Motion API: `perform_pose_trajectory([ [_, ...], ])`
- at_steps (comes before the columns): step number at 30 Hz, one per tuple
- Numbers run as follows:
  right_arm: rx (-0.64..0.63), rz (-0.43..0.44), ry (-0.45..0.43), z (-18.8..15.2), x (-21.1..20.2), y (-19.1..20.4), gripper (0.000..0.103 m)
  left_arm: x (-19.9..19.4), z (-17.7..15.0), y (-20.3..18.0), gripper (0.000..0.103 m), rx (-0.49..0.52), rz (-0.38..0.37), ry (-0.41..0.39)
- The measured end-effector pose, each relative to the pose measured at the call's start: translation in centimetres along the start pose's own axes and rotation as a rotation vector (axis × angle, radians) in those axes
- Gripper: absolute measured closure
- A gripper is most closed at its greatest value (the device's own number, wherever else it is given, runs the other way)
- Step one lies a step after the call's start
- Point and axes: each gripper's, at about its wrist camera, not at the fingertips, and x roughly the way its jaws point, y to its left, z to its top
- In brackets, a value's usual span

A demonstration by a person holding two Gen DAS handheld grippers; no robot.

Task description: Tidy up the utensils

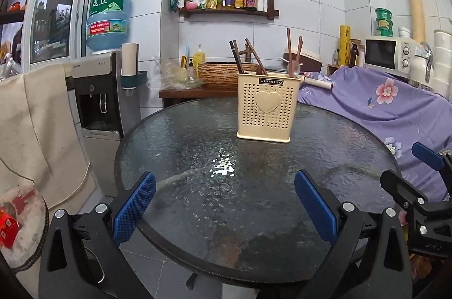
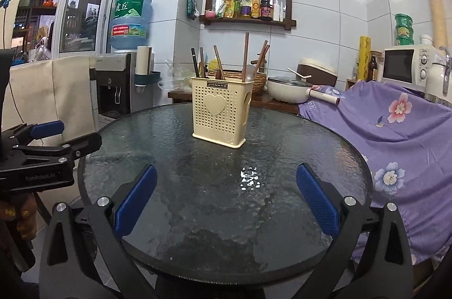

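One cream utensil holder (image 1: 267,107) stands upright on one round glass table (image 1: 175,146)

Ahead of both spread, empty grippers, left gripper (image 1: 224,203) and right gripper (image 2: 226,200), it holds about six brown chopsticks (image 2: 246,53) and one spoon (image 2: 250,73), well beyond the fingertips

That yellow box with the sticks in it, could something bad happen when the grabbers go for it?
Maybe. The utensil holder is tall and stands alone on a smooth glass table, so a nudge from the open right gripper or left gripper might slide or tip it. The chopsticks lean loosely in different directions, so pulling one could drag others out. The two grippers are close side by side and could bump.
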Motion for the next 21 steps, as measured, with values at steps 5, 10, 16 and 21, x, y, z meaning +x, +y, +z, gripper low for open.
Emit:
perform_pose_trajectory([
  [5,0.029,-0.005,0.0,-0.2,-1.1,-0.5,0.006,-0.8,-0.5,0.1,0.006,0.002,0.019,0.009],
  [10,0.022,-0.01,0.002,-0.4,-1.9,-0.3,0.006,-1.9,-0.6,0.3,0.006,-0.005,0.033,-0.01],
  [16,0.02,-0.002,-0.001,-0.3,-2.2,0.1,0.006,-2.4,-0.9,0.2,0.006,0.004,0.049,-0.009],
  [21,0.009,0.004,0.004,-0.4,-2.2,0.6,0.006,-3.1,-1.1,0.3,0.006,0.009,0.062,-0.027],
])
